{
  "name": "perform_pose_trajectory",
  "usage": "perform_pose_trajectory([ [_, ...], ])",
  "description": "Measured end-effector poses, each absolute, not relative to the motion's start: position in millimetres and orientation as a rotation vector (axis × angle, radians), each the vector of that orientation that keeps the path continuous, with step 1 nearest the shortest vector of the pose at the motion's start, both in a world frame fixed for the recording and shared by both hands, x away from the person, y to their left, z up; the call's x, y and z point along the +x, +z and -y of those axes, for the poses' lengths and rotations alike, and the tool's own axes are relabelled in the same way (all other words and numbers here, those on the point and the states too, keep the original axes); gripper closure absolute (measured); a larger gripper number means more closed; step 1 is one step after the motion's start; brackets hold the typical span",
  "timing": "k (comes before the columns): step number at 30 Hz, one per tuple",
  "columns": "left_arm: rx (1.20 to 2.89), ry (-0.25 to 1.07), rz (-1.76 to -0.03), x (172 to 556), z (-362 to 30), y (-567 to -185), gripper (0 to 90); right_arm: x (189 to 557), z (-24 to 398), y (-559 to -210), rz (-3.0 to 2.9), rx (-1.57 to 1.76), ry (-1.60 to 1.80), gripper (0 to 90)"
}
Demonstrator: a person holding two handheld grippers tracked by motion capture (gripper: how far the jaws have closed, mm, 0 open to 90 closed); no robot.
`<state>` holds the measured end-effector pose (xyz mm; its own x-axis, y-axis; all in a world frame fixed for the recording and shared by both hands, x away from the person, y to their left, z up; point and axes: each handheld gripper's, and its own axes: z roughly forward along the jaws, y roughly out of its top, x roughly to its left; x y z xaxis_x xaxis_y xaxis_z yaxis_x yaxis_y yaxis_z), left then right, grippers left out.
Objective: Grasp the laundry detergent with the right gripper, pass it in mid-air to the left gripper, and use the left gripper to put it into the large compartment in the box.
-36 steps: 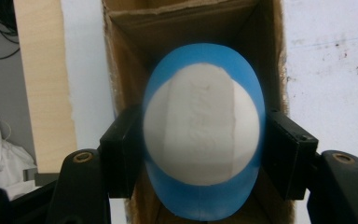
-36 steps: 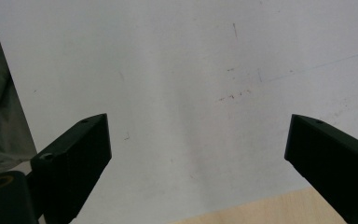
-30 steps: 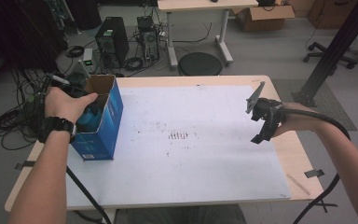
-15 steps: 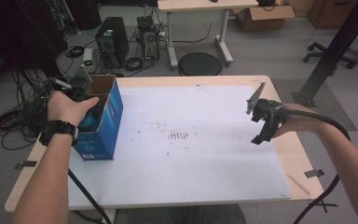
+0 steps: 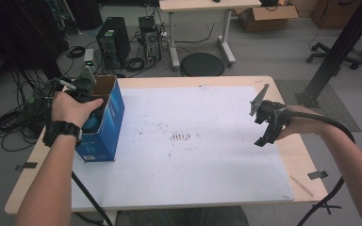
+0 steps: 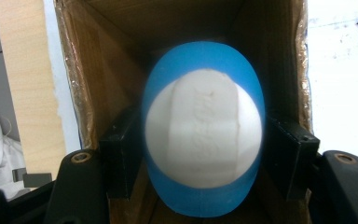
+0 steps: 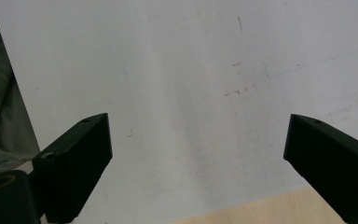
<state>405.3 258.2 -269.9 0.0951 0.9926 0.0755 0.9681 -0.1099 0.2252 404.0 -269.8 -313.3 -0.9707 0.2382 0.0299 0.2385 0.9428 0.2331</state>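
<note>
two tongs: the left tongs (image 6: 204, 163) clamp a blue-and-white ball (image 6: 204, 140) inside the blue carton (image 5: 108, 122); the right tongs (image 7: 200, 163) hang wide over the counter (image 5: 207, 188).

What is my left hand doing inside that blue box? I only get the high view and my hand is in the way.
Observer: The left gripper is shut on a blue and white ball, one jaw on each side.
Operator: Is the ball out of the box yet?
Observer: No. The left gripper view shows brown cardboard walls of the blue box around the ball.
Operator: And what does my other gripper have?
Observer: Nothing. In the right gripper view the right gripper has its jaws wide apart, with just the white table sheet between them.
</note>
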Motion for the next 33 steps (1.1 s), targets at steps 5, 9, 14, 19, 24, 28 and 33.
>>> perform_pose_trajectory([
  [5, 2.244, 0.304, -2.002, 404.6, -257.6, -268.4, 36.5, 403.1, 271.0, -313.4, 3.094, -0.378, -0.371, 7.6],
  [9, 2.247, 0.297, -1.983, 403.2, -257.4, -263.8, 35.0, 402.7, 272.2, -313.4, 3.093, -0.383, -0.367, 7.6],
  [14, 2.255, 0.323, -1.968, 401.4, -255.8, -253.0, 34.6, 402.3, 272.5, -311.3, 3.095, -0.386, -0.379, 7.6],
  [19, 2.275, 0.353, -1.933, 397.4, -251.7, -234.1, 32.7, 401.3, 271.2, -309.4, 3.092, -0.378, -0.377, 7.7],
  [24, 2.304, 0.384, -1.871, 395.2, -240.0, -215.1, 32.0, 401.0, 269.8, -305.1, 3.101, -0.375, -0.383, 7.7],
  [28, 2.332, 0.381, -1.76, 393.0, -220.0, -203.6, 30.3, 401.7, 266.7, -303.5, 3.105, -0.374, -0.393, 7.7],
  [33, 2.398, 0.376, -1.604, 392.4, -186.2, -199.7, 27.4, 401.4, 262.6, -303.4, 3.101, -0.355, -0.379, 7.7],
])
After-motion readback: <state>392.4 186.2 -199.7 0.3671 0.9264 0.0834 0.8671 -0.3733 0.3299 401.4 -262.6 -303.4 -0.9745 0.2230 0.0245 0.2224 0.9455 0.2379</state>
